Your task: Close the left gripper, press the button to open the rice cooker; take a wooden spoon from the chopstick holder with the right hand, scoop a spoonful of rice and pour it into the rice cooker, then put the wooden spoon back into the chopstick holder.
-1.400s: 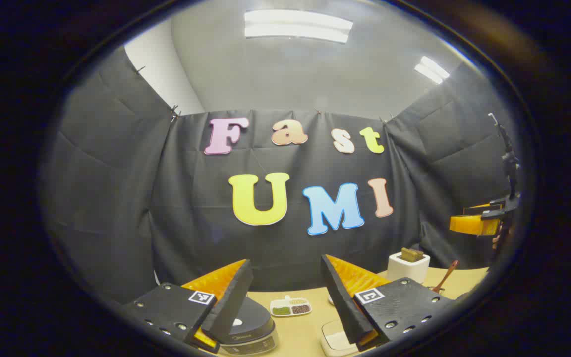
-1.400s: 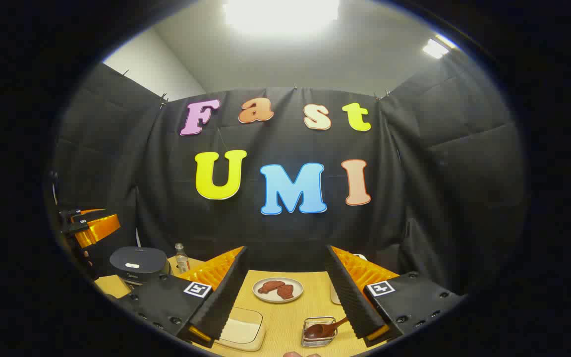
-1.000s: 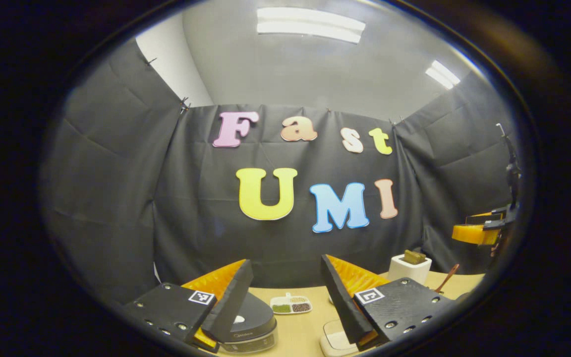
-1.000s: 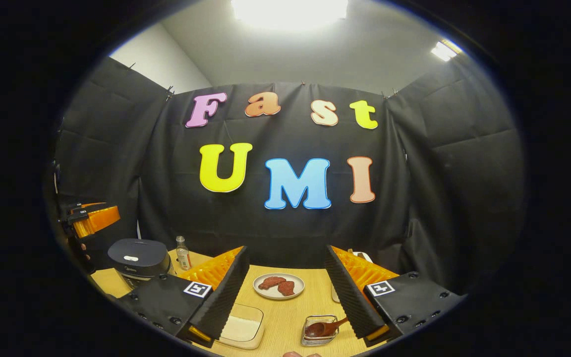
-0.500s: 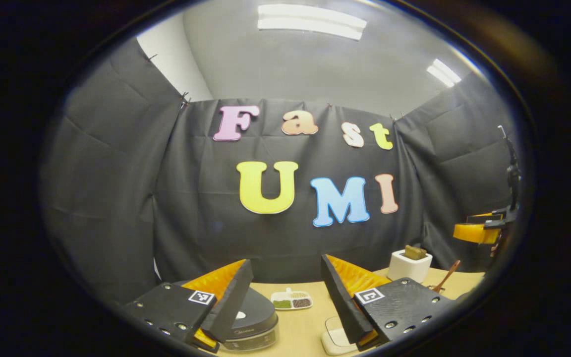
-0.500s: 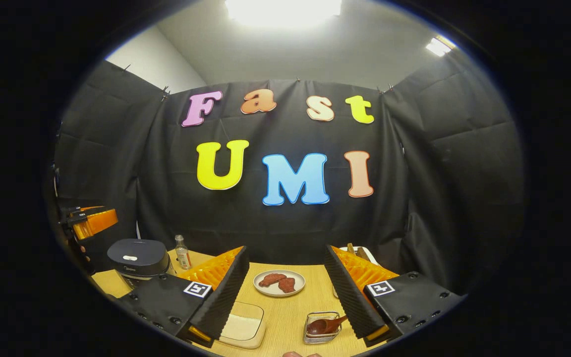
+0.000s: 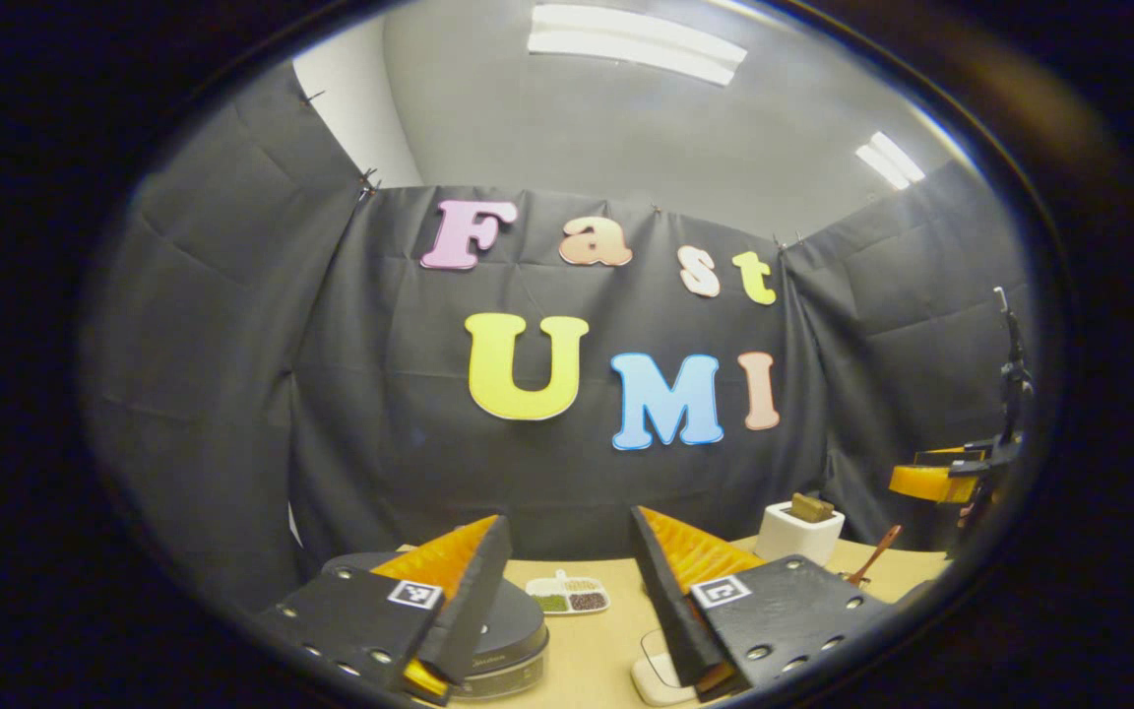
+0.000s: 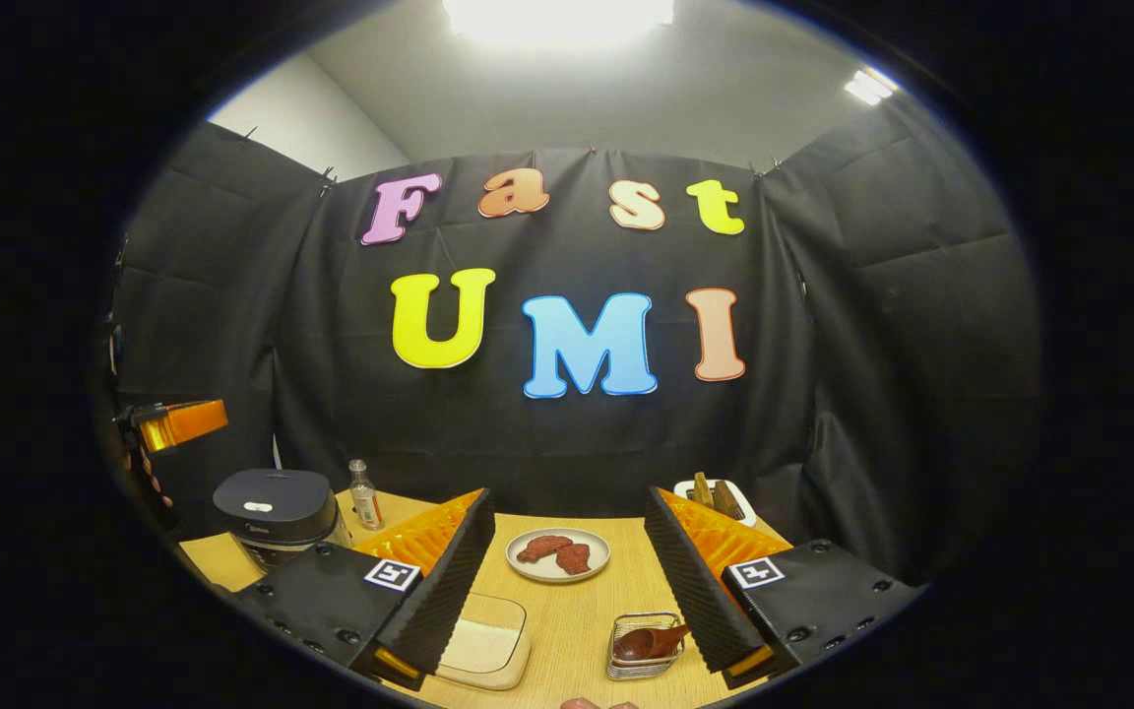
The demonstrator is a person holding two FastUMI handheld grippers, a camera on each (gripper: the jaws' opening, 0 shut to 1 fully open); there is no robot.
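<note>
Left gripper view: your left gripper (image 7: 567, 591) hangs above the rice cooker (image 7: 513, 630), which sits on the surface (image 7: 592, 655) under its left finger, lid down.
Landmark: every place below is given relative to the rice cooker.
Progress: nothing in the task looks done yet; the lid is shut and the button (image 8: 258, 507) on top looks unpressed.
Left fingers: spread wide, holding nothing and touching nothing; you have not closed them, and that is the first step.
Right fingers: on your right gripper (image 8: 567, 581), also spread wide and empty, poised above the surface well to the right of the cooker.
Wooden spoon: the wooden spoon (image 8: 648, 642) lies with its bowl in a small wire basket (image 8: 641, 665), well right of the cooker and near your right finger; I take that basket for the chopstick holder.
Rice: a clear dish (image 8: 483, 645) of pale grains, probably the rice, stands between the cooker and the wire basket.
Other things: a plate of brown pieces (image 8: 557, 554) lies beyond the dish; a small bottle (image 8: 362, 495) stands just right of the cooker.
Left to do: close, press, take the spoon, scoop, pour, return it.
</note>
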